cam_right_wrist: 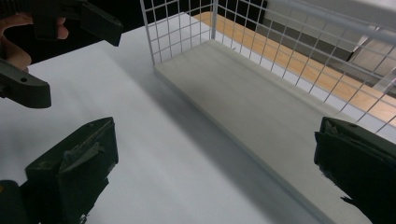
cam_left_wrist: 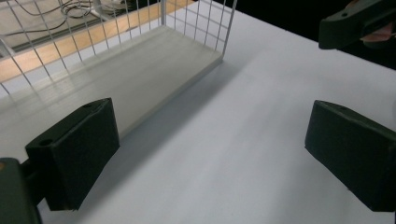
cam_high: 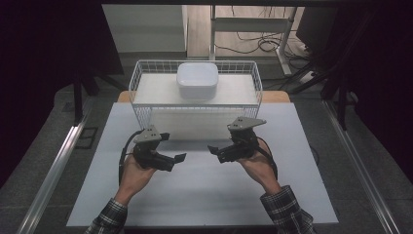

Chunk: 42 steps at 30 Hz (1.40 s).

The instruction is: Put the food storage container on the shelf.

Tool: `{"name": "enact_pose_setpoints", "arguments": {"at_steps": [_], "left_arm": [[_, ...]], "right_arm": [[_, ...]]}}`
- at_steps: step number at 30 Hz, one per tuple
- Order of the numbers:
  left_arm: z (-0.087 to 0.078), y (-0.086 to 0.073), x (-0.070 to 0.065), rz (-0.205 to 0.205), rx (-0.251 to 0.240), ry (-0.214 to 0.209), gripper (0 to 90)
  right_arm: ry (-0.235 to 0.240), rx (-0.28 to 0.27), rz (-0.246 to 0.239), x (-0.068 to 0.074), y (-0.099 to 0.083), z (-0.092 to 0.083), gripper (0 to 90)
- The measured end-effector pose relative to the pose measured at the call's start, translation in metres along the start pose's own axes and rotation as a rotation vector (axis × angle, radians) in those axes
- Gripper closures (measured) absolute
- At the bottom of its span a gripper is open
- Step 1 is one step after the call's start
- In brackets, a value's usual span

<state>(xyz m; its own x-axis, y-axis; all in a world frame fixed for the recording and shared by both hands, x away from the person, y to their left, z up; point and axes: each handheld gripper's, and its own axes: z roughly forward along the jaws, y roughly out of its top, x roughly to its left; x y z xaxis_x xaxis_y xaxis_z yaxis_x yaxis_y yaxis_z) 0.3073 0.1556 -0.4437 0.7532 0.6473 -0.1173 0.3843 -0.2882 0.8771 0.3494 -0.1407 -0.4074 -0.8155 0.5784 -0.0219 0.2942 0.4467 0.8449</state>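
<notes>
Wire basket [cam_high: 138, 83] at the far end of the bench [cam_high: 204, 195], holding one white lidded box [cam_high: 197, 80] at its middle. Probably light, stiff and smooth; best taken by opposite sides. Left gripper [cam_high: 175, 147] and right gripper [cam_high: 220, 145] wide open, empty, near the basket.

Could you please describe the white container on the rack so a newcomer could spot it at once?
Find the white wire rack at the table's far edge. On its top shelf sits the container, a rounded square white box, the one thing resting there.
</notes>
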Motion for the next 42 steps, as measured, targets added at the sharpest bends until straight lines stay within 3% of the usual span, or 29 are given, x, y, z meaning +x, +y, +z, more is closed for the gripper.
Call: {"name": "enact_pose_setpoints", "arguments": {"at_steps": [11,26,42], "left_arm": [[0.001,-0.029,-0.004,-0.007,0.043,0.009,2.8],[-0.018,-0.054,-0.014,-0.032,0.041,0.035,2.7],[-0.038,-0.086,-0.017,-0.048,0.063,0.104,2.7]], "right_arm": [[-0.01,0.018,0.004,0.001,-0.027,-0.006,0.0],[-0.033,0.06,0.013,0.004,-0.058,-0.019,0.0],[-0.075,0.085,0.069,0.0,-0.094,-0.037,0.0]]}}
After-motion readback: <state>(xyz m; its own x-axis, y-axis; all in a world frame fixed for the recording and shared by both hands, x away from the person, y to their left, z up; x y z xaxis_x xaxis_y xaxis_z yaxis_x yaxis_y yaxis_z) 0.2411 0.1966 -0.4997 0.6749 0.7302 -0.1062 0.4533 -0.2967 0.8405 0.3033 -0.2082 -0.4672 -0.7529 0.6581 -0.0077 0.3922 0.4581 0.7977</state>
